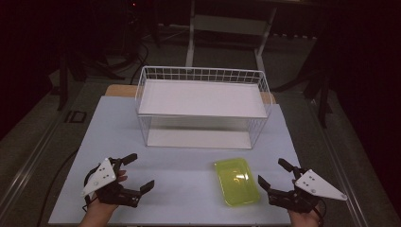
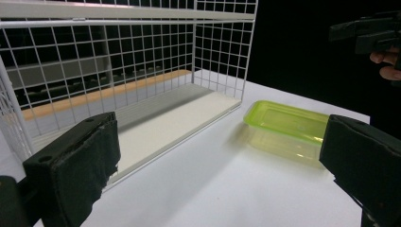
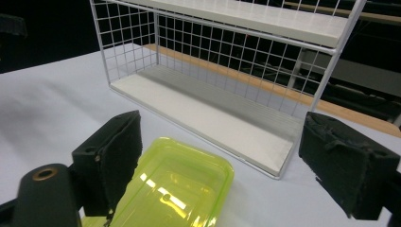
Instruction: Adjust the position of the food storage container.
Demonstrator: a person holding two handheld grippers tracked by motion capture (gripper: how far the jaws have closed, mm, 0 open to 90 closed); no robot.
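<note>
A translucent yellow-green plastic tray lies flat on the white table, in front of a white two-level wire rack. My left gripper hovers open at the table's front left, well apart from the tray, with nothing between its jaws. At the front right my right gripper is open too, just right of the tray. In the right gripper view the tray lies below and between the spread pads, untouched. The rack stands beyond it, both shelves bare.
The white tabletop has free room left of the tray and in front of the rack. Beyond the table are a dark floor, cables and metal frame legs. The other hand and gripper show at the upper right of the left gripper view.
</note>
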